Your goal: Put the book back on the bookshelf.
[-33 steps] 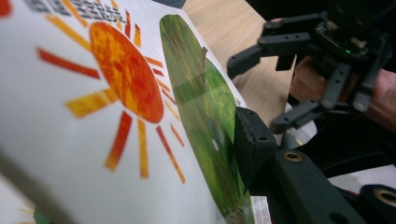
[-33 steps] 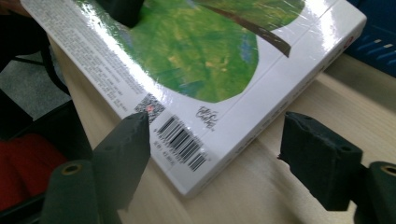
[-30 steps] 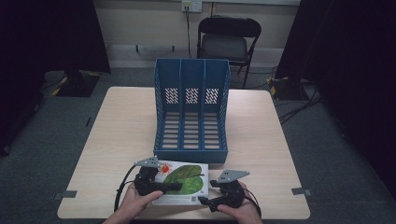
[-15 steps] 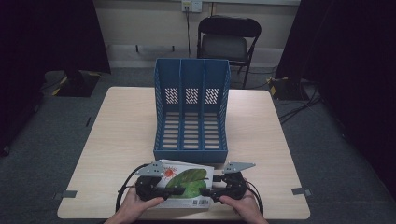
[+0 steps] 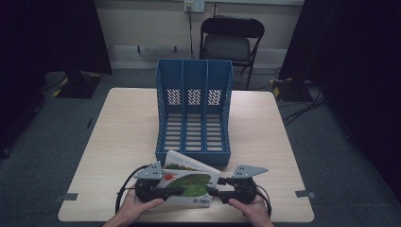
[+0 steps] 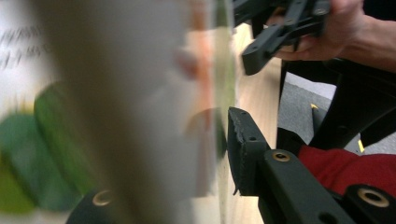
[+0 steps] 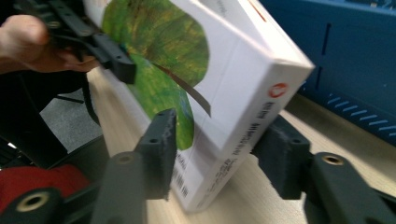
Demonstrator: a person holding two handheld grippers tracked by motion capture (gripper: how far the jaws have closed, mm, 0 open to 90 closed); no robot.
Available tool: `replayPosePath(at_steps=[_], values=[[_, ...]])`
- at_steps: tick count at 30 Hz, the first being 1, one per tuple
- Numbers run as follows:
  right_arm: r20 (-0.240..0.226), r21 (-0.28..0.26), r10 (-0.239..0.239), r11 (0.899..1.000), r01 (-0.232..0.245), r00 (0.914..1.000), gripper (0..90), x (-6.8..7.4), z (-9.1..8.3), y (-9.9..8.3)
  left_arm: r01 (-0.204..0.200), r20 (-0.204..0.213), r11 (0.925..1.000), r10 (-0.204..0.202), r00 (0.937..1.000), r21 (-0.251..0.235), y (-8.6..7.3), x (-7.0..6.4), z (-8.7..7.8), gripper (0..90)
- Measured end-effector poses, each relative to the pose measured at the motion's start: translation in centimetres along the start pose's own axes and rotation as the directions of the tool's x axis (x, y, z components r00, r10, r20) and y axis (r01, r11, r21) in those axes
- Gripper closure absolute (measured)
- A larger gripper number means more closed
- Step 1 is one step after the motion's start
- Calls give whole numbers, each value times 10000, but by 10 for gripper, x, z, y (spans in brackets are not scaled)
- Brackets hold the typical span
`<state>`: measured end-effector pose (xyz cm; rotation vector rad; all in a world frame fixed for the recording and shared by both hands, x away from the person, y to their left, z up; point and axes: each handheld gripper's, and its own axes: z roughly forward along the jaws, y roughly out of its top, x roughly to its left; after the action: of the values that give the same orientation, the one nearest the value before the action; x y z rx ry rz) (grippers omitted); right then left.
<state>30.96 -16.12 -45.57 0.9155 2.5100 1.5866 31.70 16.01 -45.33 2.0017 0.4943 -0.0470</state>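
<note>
Spanning the middle of the light wooden table [image 5: 123, 142], a blue three-slot file holder [image 5: 194, 111] is seen with its open front turned toward the person; all three slots are bare. Just in front of it, at the near edge, a white book [image 5: 187, 182] with a green leaf on its cover is held between the two grippers.

A second ago the book lay flat, with the grippers resting at its sides. Since then its far edge has been raised, so that the cover is now tilted up and faces back toward the person. This is judged to be the start of standing the book up for one of the slots.

The long axis of the book runs left to right across the table, parallel to the holder's front, with one short end toward each gripper.

The left gripper [image 5: 166, 191] is closed on the left end; in the left gripper view the blurred cover is pressed against its jaw. The right gripper [image 7: 219, 154] is set around the right end, one jaw on the cover and one behind, gripping it.
</note>
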Motion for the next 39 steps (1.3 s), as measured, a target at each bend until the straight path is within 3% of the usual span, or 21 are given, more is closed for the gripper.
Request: replayPosePath(at_steps=[10,14,17,18,20,22,27,30,32,36,39], values=[[-253,169,-588,9981,593,9979,593,4,-4,1,304,410,9995,-301,9987,-83,-5,7,-2,737],[-427,90,-423,9990,428,9982,598,0,0,1,202,453,9997,-195,9988,-135,-5,7,-2,750],[-511,93,-367,9993,372,9980,533,-1,3,1,145,508,9998,-138,9986,-127,-4,9,-1,758],[-469,120,-380,9992,386,9982,503,0,6,1,296,618,9988,-271,9977,-393,-4,9,0,762],[-151,257,-531,9982,535,9985,563,3,8,2,312,535,9990,-295,9981,-319,-3,10,0,759],[-331,227,-432,9988,439,9985,612,-1,5,2,306,453,9991,-293,9985,-290,-3,10,0,736],[-203,357,-972,9946,979,9951,646,7,2,3,414,119,9991,-412,9991,-131,-3,13,-2,580],[-140,268,-1290,9912,1293,9915,682,12,-1,5,134,-296,9999,-133,9995,14,-2,13,-6,551],[-54,347,-1711,9846,1712,9852,692,16,-2,7,264,-410,9995,-272,9988,-192,-2,14,-10,519],[-140,363,-1774,9834,1778,9840,725,18,-4,7,483,-910,9983,-511,9945,-330,-3,20,-20,444],[-199,364,-1791,9830,1797,9836,731,17,-7,6,739,-1078,9953,-804,9909,-633,-6,25,-30,482]])
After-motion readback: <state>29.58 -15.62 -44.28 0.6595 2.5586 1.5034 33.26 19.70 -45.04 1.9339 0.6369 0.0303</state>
